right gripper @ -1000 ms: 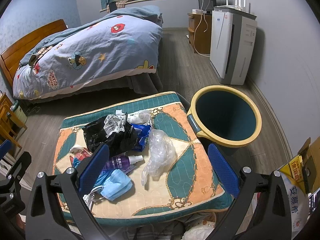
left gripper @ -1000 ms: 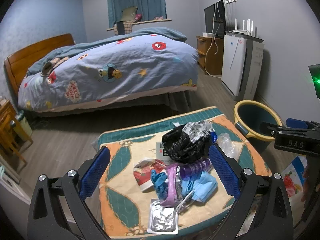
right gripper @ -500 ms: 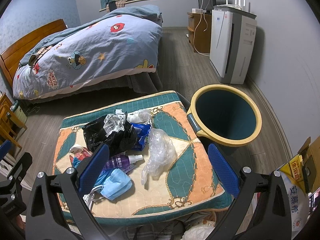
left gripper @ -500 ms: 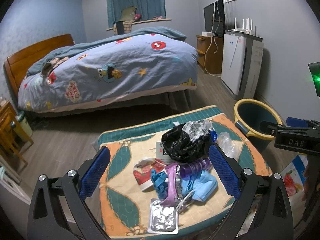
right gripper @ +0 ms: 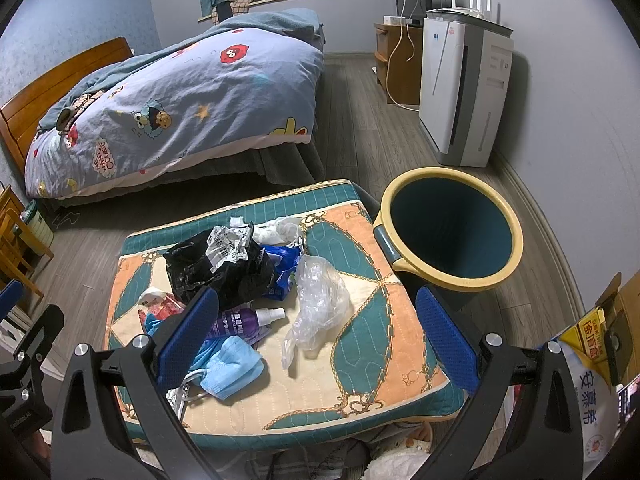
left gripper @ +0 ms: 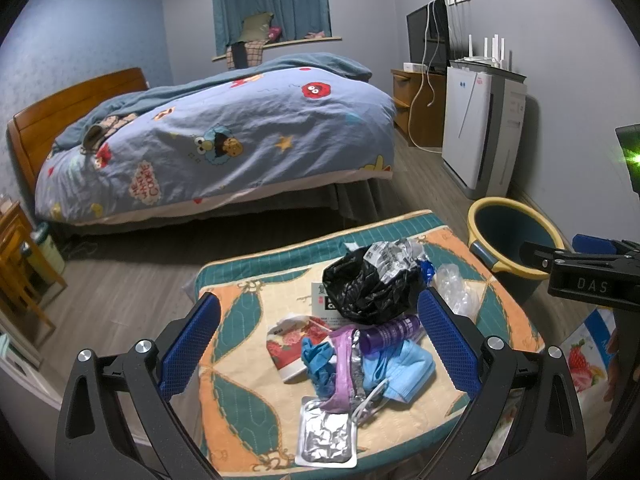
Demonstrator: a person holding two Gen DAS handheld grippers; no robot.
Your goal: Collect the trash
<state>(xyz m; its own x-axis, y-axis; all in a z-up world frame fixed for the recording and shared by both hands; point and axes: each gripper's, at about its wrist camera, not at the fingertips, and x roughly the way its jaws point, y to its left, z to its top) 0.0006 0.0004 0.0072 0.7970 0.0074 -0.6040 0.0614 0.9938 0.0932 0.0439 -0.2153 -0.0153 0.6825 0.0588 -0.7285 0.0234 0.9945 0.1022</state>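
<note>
A pile of trash lies on a patterned cushion (left gripper: 236,392): a crumpled black bag (left gripper: 368,284), a purple spray bottle (left gripper: 390,334), a blue face mask (left gripper: 404,372), a blue glove (left gripper: 318,364), a foil packet (left gripper: 326,438) and a clear plastic bag (right gripper: 318,300). A yellow-rimmed teal bin (right gripper: 450,228) stands on the floor right of the cushion. My left gripper (left gripper: 320,344) is open above the near pile. My right gripper (right gripper: 316,336) is open above the clear bag. Both are empty.
A bed (left gripper: 224,140) with a blue cartoon duvet stands behind the cushion. A white air purifier (right gripper: 460,92) and a wooden cabinet (right gripper: 394,64) line the right wall. Printed packaging (right gripper: 592,392) sits at the near right. Wooden furniture (left gripper: 20,272) stands at the left.
</note>
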